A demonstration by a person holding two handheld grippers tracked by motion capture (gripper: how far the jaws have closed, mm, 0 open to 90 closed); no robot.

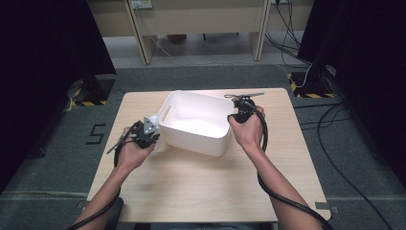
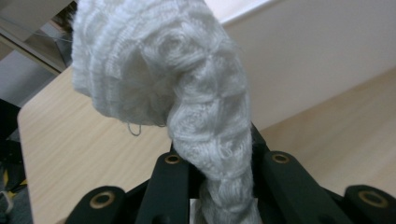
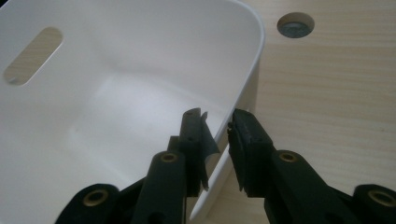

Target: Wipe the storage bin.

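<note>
- Left gripper view shows the left gripper (image 2: 219, 186) clamped tight on a white knitted cloth (image 2: 177, 88): the jaws are nearly together, a bunched tail of the knit is pinched between them, and the rest bulges up ahead of them, hanging free of the table (image 2: 70, 154).
- Just past the cloth in that view stands the outer wall of the white bin (image 2: 317, 60), near but apart from the knit.
- Right gripper view has the right gripper (image 3: 217, 140) straddling the bin's rim (image 3: 243, 88), one jaw inside the wall and one outside. The inner pad looks to lie against the wall; whether the outer one presses on it I cannot tell, so a firm grip is not certain.
- The bin's inside (image 3: 116, 93) looks empty, with a slot handle (image 3: 32, 56) in its far wall.
- From the high view, the left gripper (image 1: 143, 132) sits at the bin's left side with the cloth (image 1: 154, 119) beside the wall, outside it. The right gripper (image 1: 243, 109) is at the right rim of the bin (image 1: 196, 120), which stands mid-table (image 1: 191, 187).
- Judged step: the cloth is picked up and carried to the bin while the other hand steadies it; the drop has not been made.
- The next move calls for lifting the cloth over the near rim, bringing it above the open middle, then parting the jaws so the knit falls clear instead of snagging on the pads or draping over the edge.
- The right hand should hold the wall firmly so the light bin does not slide.
</note>
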